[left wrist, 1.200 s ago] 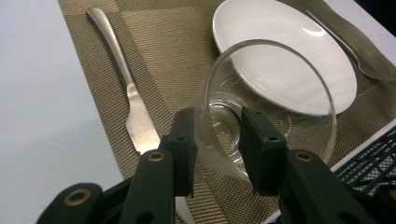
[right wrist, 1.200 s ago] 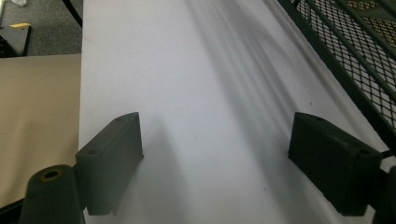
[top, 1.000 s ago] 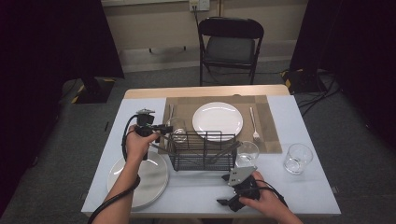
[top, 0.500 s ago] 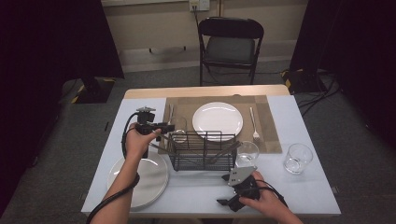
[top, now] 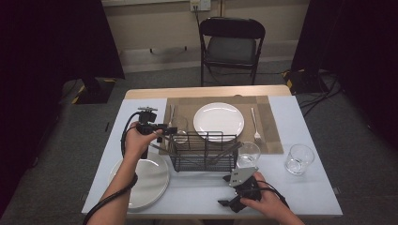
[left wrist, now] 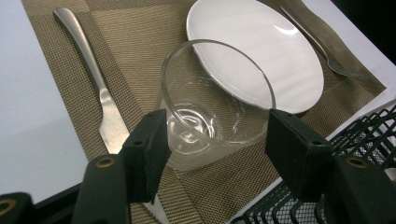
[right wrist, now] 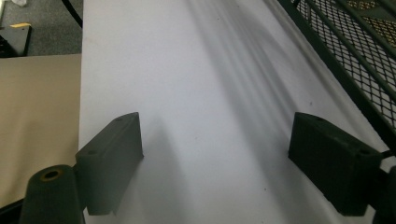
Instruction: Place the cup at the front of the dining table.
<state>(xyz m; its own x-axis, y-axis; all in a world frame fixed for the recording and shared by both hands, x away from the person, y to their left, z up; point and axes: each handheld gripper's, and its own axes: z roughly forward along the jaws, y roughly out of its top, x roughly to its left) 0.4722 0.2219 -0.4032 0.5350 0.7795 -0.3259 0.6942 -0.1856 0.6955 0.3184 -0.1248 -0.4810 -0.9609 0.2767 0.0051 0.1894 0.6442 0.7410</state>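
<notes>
Seen from the high view, a white-topped counter (top: 300,187) with a wooden far edge stands on grey carpet, a black folding chair (top: 231,44) behind it against a pale wall with a socket, and dark curtains at both sides; no writing or label can be read anywhere. A woven tan placemat (top: 270,126) carries a small white plate (top: 218,120), a fork (top: 255,124) to its right and a knife (top: 171,117) to its left. A black wire basket (top: 203,151) holding cutlery stands at the mat's near edge, with a tumbler (top: 248,154) just beside it, another tumbler (top: 299,159) well apart to the right, and a large white plate (top: 141,178) at the near left. The left gripper (top: 170,130) reaches in from the left toward a clear glass (top: 179,125) standing upright on the mat between knife and plate; the right gripper (top: 224,204) rests near the counter's front edge. In the left gripper view, the glass (left wrist: 217,105) sits on the placemat (left wrist: 140,42) between the fingers (left wrist: 148,149), which have just been opening: the left one looks to lie at or just off the wall and the right one stands off the rim, so the grip is released. The knife (left wrist: 100,88), the small plate (left wrist: 261,46) and the fork (left wrist: 322,44) lie beyond, and the basket's mesh (left wrist: 355,126) shows at the lower right. In the right gripper view, the fingers (right wrist: 112,154) stand wide apart over bare white counter (right wrist: 196,93) with nothing between them, the basket's mesh (right wrist: 359,51) alongside at the upper right.
</notes>
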